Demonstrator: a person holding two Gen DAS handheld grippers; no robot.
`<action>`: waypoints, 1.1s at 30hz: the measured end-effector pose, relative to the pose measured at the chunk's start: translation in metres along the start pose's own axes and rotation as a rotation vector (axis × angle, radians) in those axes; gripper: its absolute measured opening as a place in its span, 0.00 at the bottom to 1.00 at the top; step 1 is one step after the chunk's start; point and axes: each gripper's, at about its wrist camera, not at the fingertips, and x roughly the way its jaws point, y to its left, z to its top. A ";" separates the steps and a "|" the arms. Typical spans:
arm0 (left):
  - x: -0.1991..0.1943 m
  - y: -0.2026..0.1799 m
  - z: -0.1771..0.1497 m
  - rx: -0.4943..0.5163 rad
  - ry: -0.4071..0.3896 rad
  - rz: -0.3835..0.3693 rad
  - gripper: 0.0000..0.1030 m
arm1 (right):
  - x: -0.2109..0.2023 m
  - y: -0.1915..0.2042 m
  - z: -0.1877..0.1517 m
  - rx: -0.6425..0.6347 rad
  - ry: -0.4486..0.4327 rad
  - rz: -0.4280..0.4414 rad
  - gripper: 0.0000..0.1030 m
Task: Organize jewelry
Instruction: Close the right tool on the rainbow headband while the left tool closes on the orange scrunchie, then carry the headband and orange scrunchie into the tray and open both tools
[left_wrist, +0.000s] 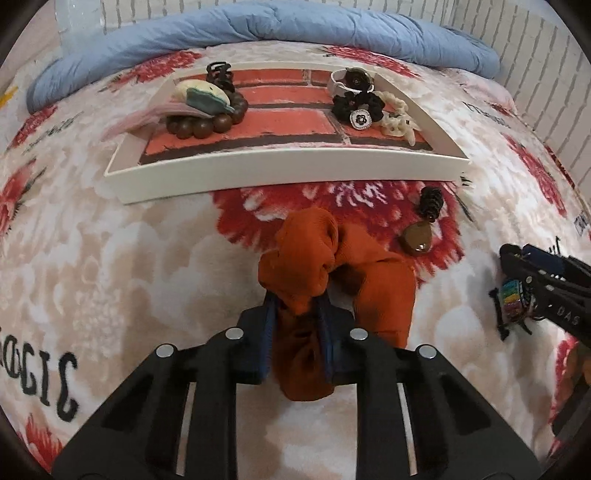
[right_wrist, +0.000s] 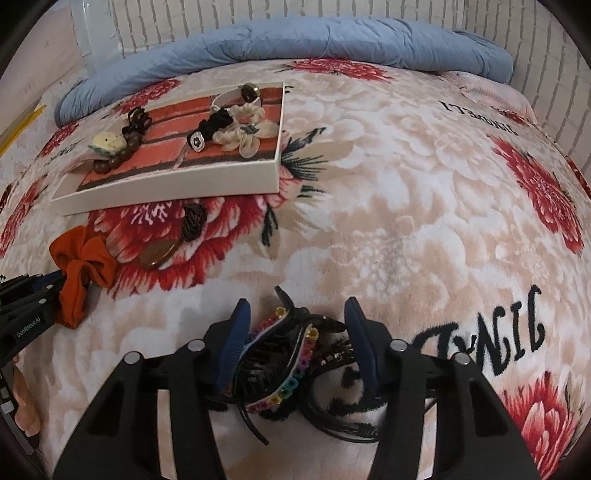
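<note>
My left gripper (left_wrist: 295, 301) is shut on a fold of the orange scrunchie (left_wrist: 384, 288), which lies on the flowered blanket just in front of the white tray (left_wrist: 280, 173). In the right wrist view the same scrunchie (right_wrist: 85, 262) shows at the left with the left gripper's tips in it. My right gripper (right_wrist: 297, 317) straddles a black claw clip with rainbow flowers (right_wrist: 280, 358). Its left pad is against the clip and its right pad stands a little off. The jaws are open around it. A thin black headband (right_wrist: 332, 417) lies under the clip.
The tray (right_wrist: 166, 192) holds a wooden bead bracelet (left_wrist: 207, 125), a black claw clip (left_wrist: 219, 74), a white watch (left_wrist: 351, 79), and black and cream scrunchies. A brown stone pendant (left_wrist: 415, 240) with a dark coil (left_wrist: 430, 201) lies before the tray. A blue quilt (left_wrist: 258, 29) borders the far side.
</note>
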 end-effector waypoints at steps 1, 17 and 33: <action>0.000 -0.001 0.000 0.005 -0.002 0.005 0.17 | -0.001 0.000 0.000 -0.001 -0.004 0.003 0.51; -0.031 0.013 0.006 -0.040 -0.123 0.005 0.11 | -0.030 0.002 0.012 0.001 -0.171 0.039 0.40; -0.065 0.030 0.076 -0.050 -0.274 0.013 0.11 | -0.045 0.031 0.085 -0.008 -0.368 0.088 0.39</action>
